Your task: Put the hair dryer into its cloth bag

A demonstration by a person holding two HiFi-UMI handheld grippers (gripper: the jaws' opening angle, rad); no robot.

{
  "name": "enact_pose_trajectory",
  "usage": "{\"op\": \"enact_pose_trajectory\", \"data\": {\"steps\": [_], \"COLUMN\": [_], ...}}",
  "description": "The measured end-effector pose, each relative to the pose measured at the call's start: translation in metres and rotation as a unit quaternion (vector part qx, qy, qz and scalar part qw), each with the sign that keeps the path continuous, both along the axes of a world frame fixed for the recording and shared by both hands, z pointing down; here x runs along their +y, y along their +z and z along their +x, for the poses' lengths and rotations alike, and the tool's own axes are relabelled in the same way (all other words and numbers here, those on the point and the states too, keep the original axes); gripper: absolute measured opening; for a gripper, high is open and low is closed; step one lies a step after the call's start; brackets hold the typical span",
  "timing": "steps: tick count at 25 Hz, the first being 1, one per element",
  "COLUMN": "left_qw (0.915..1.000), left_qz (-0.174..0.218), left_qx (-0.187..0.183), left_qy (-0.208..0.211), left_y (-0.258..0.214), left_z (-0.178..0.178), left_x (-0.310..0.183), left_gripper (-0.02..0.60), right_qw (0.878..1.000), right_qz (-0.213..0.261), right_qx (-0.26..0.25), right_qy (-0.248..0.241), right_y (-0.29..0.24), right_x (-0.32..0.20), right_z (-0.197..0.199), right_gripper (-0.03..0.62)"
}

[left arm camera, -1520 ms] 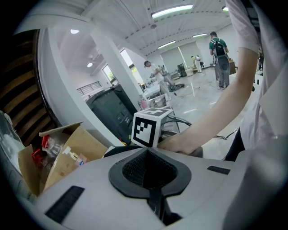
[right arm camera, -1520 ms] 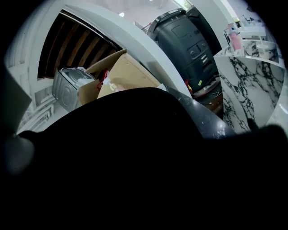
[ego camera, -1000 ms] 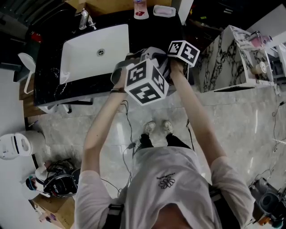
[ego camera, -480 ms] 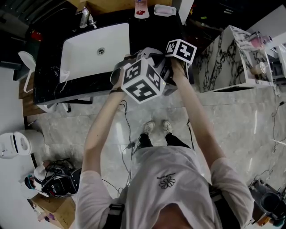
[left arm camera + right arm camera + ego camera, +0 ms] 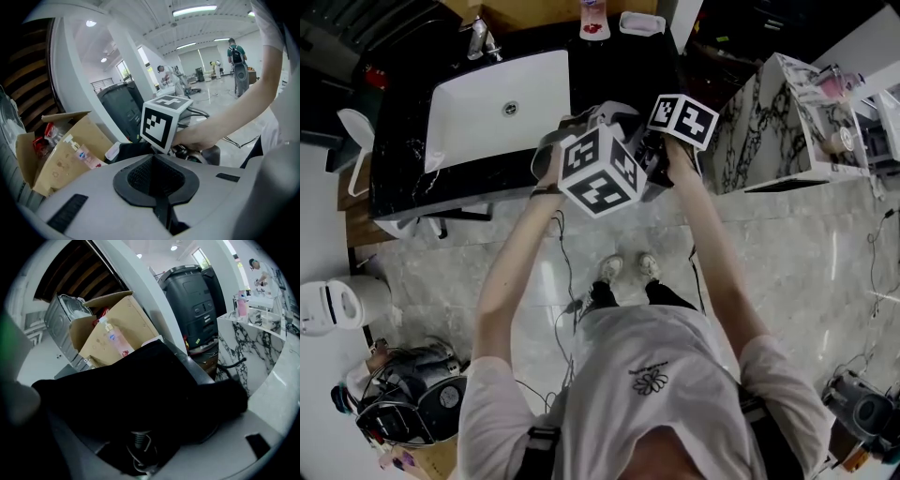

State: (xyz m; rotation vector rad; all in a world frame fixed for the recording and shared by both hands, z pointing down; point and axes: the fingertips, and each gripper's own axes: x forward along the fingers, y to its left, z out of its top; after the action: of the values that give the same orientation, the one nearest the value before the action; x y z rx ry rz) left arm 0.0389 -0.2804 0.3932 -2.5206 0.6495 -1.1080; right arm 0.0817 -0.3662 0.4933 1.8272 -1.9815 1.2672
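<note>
Over the black counter, my left gripper and right gripper hold close together around the black cloth bag. A pale grey rounded part, probably the hair dryer, shows above the left marker cube. In the left gripper view the left gripper is shut, with a dark strip of cloth between its jaws. The right gripper is opening its jaws. The bag drapes over them, but the pads do not press on it.
A white sink with a faucet lies left of the grippers. A marble-patterned cabinet stands to the right. Behind the counter are a cardboard box, a pump bottle and a black bin. Cables and gear lie on the floor.
The right gripper's cube has shifted slightly right and toward me, off the bag. The left gripper has stayed put.
</note>
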Motion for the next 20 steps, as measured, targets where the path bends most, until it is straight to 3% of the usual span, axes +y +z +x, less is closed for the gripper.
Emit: {"op": "enact_pose_trajectory", "data": {"steps": [7, 14, 20], "left_qw": [0.9992, 0.9966, 0.9933], "left_qz": [0.004, 0.002, -0.010], "left_qx": [-0.028, -0.067, -0.097], "left_qy": [0.028, 0.048, 0.062], "left_y": [0.012, 0.040, 0.069], "left_z": [0.010, 0.014, 0.020], "left_x": [0.015, 0.031, 0.043], "left_gripper": [0.014, 0.014, 0.014], "right_qw": [0.997, 0.990, 0.988], "right_qz": [0.046, 0.079, 0.083], "right_qx": [0.059, 0.111, 0.122], "right_qy": [0.004, -0.026, -0.050], "right_y": [-0.018, -0.027, -0.020], "right_x": [0.034, 0.067, 0.096], "right_z": [0.020, 0.031, 0.035], "right_gripper": [0.290, 0.290, 0.288]}}
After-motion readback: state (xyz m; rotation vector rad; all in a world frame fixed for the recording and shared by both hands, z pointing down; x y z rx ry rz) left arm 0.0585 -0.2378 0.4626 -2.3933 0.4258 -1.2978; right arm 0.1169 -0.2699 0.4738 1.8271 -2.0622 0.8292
